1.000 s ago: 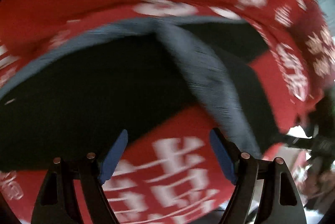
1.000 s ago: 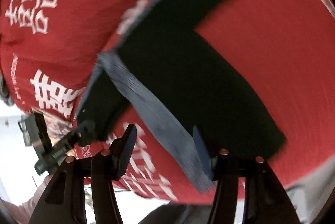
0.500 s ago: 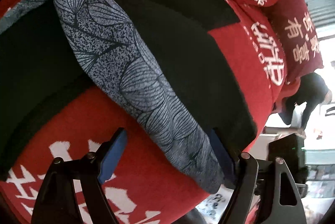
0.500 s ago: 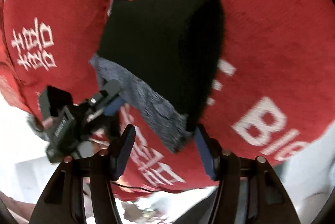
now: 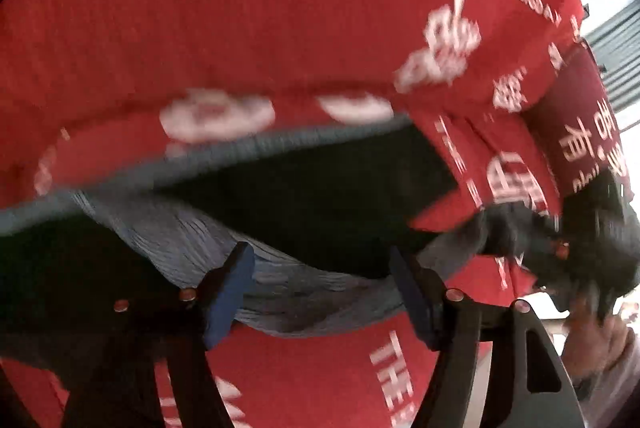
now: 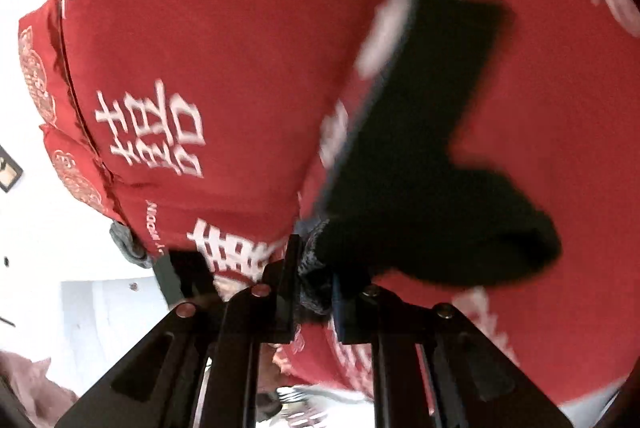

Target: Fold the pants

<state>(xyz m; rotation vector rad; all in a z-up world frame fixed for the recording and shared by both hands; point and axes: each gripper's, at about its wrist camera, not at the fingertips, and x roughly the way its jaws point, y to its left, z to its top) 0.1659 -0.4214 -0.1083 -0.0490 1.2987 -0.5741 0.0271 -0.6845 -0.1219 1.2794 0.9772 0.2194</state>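
Note:
The black pants (image 5: pixel 320 195) with a grey leaf-patterned waistband (image 5: pixel 304 300) lie on a red bedspread (image 5: pixel 240 7). My left gripper (image 5: pixel 320 292) is open, its blue pads on either side of the grey band. The other gripper (image 5: pixel 532 240) shows at the right of the left wrist view, at the pants' end. In the right wrist view the pants (image 6: pixel 420 167) stretch away as a black strip. My right gripper (image 6: pixel 314 288) is shut on the grey waistband end (image 6: pixel 312 260).
The red bedspread (image 6: pixel 200 47) bears white characters. Red pillows (image 5: pixel 580 131) lie at the right of the left wrist view. The bed's edge and a pale floor (image 6: pixel 60 228) show at the left of the right wrist view.
My right gripper has closed on the grey waistband end. My left gripper has swung so that the band now lies crosswise between its open fingers.

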